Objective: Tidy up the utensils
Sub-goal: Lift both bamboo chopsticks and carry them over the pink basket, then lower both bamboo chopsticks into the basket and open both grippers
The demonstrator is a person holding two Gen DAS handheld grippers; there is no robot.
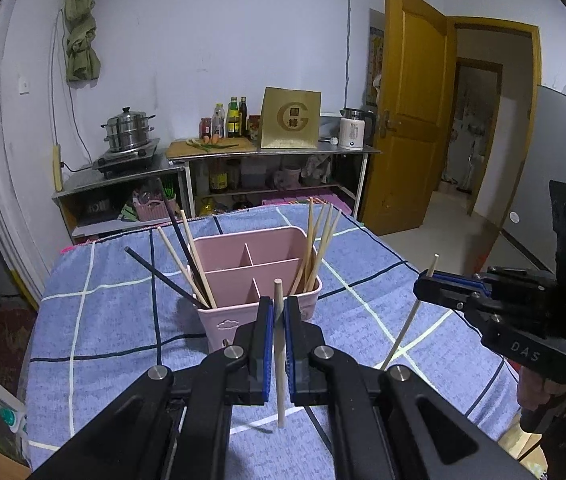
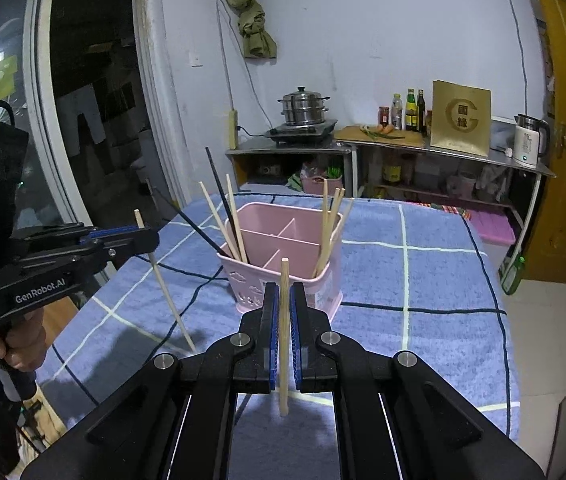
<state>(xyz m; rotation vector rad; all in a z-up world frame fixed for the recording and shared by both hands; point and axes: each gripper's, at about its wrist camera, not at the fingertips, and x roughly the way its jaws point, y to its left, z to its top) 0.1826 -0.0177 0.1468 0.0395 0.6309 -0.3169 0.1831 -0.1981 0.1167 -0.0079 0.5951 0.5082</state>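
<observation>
**Both grippers carrying one chopstick each toward the pink caddy**

Left gripper (image 1: 279,312) is clamping a pale wooden chopstick (image 1: 279,360) between its blue pads, jaws nearly fully closed on it, stick standing close to upright with its lower end hanging free above the cloth. Right gripper (image 2: 282,300) is doing the same with a second wooden chopstick (image 2: 283,340), also pinched tight and near vertical. Each gripper is showing up in the other's view, out to the side, stick slanting down toward the blue checked tablecloth (image 1: 103,320) but not touching it as far as I can tell.

Pink divided utensil caddy (image 1: 251,268) is sitting near the middle of the table, towards its far edge, just ahead of both grippers. Pale chopsticks (image 1: 319,248) are leaning in its right compartment; a mix of pale and black chopsticks (image 1: 187,264) is leaning in the left one. Middle compartments look empty.

My read: this is the carry-and-drop step. To do it well:
- be keeping each stick steep, lower tip leading over the rim
- be aiming for the compartment already holding pale ones, entering clear of the leaning tops
- be releasing only once the tip is well inside the wall, one hand at a time, so the grippers aren't crowding each other over the caddy
</observation>
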